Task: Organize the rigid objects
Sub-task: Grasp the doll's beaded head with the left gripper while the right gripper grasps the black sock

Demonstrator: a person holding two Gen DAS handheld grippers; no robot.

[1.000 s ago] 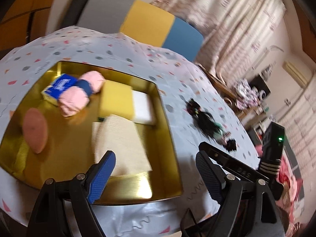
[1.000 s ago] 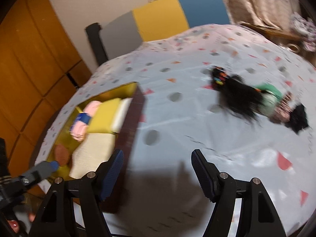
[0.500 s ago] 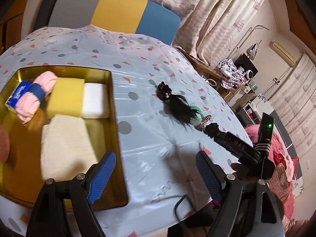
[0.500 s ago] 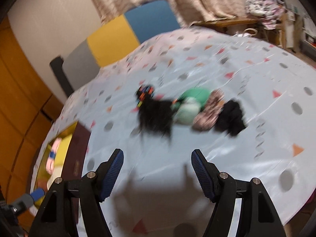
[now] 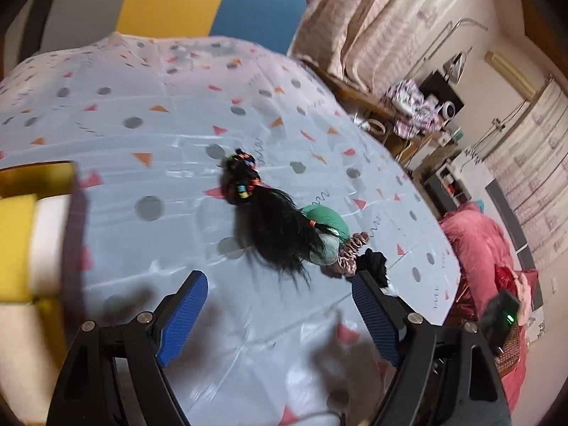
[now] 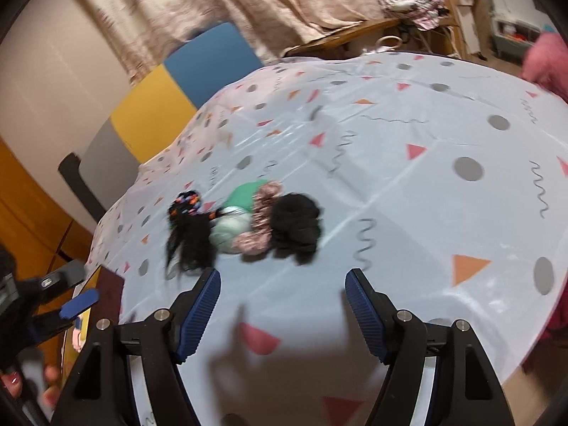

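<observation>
Both claws open and empty, angled down over the worktop

My left claw (image 5: 280, 314) has its blue-padded jaws spread wide with nothing between them, tilted downward. My right claw (image 6: 282, 310) sits the same way, jaws apart and empty. In the right view my left claw (image 6: 76, 300) shows at the far left edge, with fingertips (image 6: 10, 383) of my hand below it.

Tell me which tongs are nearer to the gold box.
Left. The left tongs are just beside the gold box; the right tongs are farther off, over the tablecloth.
</observation>
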